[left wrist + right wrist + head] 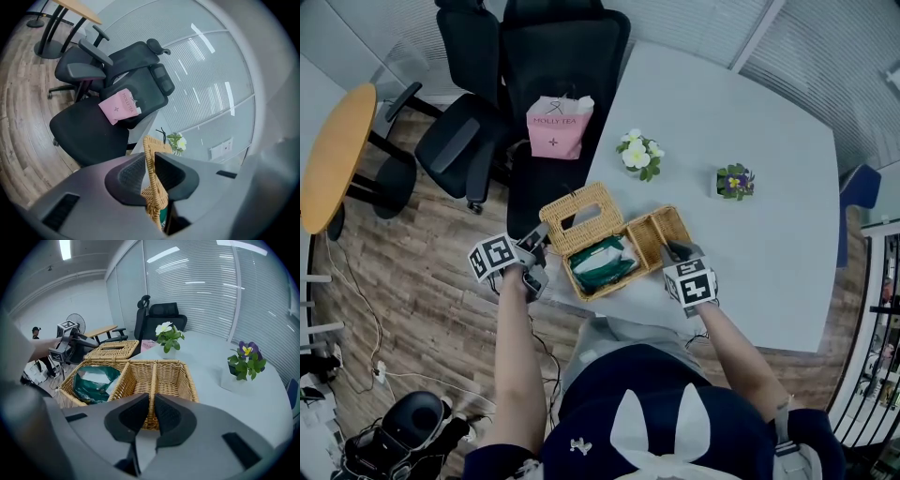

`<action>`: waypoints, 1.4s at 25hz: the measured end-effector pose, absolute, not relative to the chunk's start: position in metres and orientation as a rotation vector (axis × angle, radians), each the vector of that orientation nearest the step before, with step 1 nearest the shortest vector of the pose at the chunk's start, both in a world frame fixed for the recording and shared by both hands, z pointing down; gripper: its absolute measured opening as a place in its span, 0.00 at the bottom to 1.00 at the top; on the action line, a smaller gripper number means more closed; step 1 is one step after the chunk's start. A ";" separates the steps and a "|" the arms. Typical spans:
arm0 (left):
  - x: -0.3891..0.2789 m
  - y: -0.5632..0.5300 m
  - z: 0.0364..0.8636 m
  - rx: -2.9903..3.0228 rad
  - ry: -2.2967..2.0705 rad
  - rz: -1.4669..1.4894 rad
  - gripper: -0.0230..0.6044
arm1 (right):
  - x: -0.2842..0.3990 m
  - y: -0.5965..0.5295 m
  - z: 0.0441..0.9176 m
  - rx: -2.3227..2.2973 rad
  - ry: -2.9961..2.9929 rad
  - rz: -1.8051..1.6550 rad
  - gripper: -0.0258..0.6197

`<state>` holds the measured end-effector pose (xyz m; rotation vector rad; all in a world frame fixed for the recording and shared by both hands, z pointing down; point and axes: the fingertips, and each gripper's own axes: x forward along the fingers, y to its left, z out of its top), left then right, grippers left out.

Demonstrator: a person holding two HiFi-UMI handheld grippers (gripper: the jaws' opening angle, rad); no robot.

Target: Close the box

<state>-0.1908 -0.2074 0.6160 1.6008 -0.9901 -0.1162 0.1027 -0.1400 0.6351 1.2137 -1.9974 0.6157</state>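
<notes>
A wicker box (661, 232) stands near the front edge of the white table (769, 216). Its wicker lid (579, 217) is swung open to the left and stands tilted. A green packet (602, 263) lies in the box's left compartment; the right compartments look empty. My left gripper (534, 253) is shut on the lid's outer edge, and the lid (150, 149) runs edge-on between the pads in the left gripper view. My right gripper (679, 251) is shut on the box's near wall (153, 380), at the divider between two compartments. The packet (96, 380) and lid (112, 348) show beyond it.
A pot of white flowers (639, 155) and a pot of purple flowers (734, 181) stand behind the box. A pink bag (559, 127) sits on a black office chair (553, 66) at the table's left edge. An orange round table (336, 155) stands far left.
</notes>
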 end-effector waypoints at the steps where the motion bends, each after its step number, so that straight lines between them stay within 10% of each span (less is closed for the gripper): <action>1: -0.191 -0.208 0.613 1.611 -0.997 -0.115 0.15 | 0.103 -0.140 0.635 1.215 -1.997 0.614 0.11; 35: -0.173 -0.166 0.543 2.085 -1.196 0.245 0.13 | 0.102 -0.144 0.637 1.216 -1.992 0.556 0.11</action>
